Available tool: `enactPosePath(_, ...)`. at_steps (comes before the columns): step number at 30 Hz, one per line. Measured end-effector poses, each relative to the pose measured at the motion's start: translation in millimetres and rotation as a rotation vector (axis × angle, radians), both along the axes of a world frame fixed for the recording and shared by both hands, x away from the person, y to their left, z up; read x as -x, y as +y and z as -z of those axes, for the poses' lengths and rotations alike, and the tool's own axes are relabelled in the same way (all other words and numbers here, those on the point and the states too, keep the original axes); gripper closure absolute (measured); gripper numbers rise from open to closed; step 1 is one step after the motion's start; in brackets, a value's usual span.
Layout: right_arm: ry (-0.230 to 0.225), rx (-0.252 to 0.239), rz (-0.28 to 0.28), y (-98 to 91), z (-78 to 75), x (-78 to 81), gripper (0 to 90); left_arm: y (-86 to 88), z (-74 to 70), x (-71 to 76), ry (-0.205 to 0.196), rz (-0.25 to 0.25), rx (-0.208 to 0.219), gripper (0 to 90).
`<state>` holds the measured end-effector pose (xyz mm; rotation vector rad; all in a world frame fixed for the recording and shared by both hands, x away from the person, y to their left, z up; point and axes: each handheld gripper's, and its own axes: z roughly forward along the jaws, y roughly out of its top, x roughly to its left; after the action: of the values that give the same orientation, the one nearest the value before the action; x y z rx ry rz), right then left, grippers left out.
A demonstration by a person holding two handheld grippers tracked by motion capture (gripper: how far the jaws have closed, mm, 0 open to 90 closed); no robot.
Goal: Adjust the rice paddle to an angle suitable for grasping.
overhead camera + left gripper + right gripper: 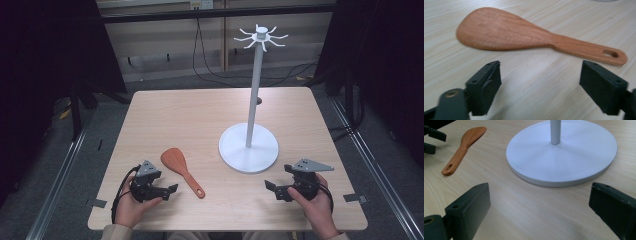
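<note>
A brown wooden spatula [181,170] lies flat on the table, blade to the far left, its handle with a hole toward the near right. In the left gripper view the spatula [524,37] lies just beyond my open jaws. My left gripper [171,191] rests at the near left, open, a short way left of the handle end. A white stand [248,147] with a round base, a tall pole and hooks at its top [261,36] rises right of centre. My right gripper [270,188] is open at the near right, in front of the base [561,155]. The spatula [462,148] lies at that view's upper left.
The light wooden table [210,110] has bare room at the back and left. Dark curtains flank it, and cables run along the floor behind. The other gripper's jaws [434,140] show at the far left edge of the right gripper view.
</note>
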<state>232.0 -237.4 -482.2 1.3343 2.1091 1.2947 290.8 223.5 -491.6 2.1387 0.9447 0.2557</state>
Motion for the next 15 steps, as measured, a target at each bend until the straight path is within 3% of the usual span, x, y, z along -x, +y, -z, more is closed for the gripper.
enactPosePath(2, -0.002, -0.002, 0.014, -4.4, 1.1, 0.4, 3.6, -3.9, 0.0, -1.8, 0.001, 0.027, 0.002, 25.8)
enactPosePath(5, -0.006, -0.001, 0.022, -6.8, 0.6, 1.1, 4.0, -9.6, -0.6, -4.0, -0.009, 0.065, -0.03, 33.2)
enactPosePath(7, -0.006, 0.001, 0.029, -9.1, 0.5, 2.3, 4.0, -12.1, -1.8, -5.1, -0.002, 0.065, -0.017, 41.1)
enactPosePath(8, -0.006, 0.008, 0.04, -11.7, 0.9, 4.8, 4.0, -12.6, -3.0, -5.9, -0.005, 0.064, -0.018, 51.1)
enactPosePath(9, -0.006, 0.008, 0.04, -11.7, 0.9, 4.8, 4.0, -13.5, -3.7, -6.9, -0.001, 0.063, -0.019, 51.1)
enactPosePath(10, -0.006, 0.005, 0.043, -14.2, 0.9, 7.9, 4.1, -15.5, -4.9, -8.4, -0.005, 0.053, -0.05, 59.3)
enactPosePath(11, -0.006, 0.005, 0.043, -14.2, 0.9, 7.9, 4.1, -15.5, -4.9, -8.4, -0.005, 0.053, -0.05, 64.1)
enactPosePath(12, -0.007, 0.005, 0.044, -15.3, 0.8, 9.3, 4.1, -16.2, -4.9, -9.7, -0.001, 0.063, -0.062, 64.1)
enactPosePath(15, -0.013, 0.007, 0.053, -19.2, -0.4, 13.7, 4.1, -19.1, -4.5, -12.4, -0.005, 0.075, -0.066, 75.2)
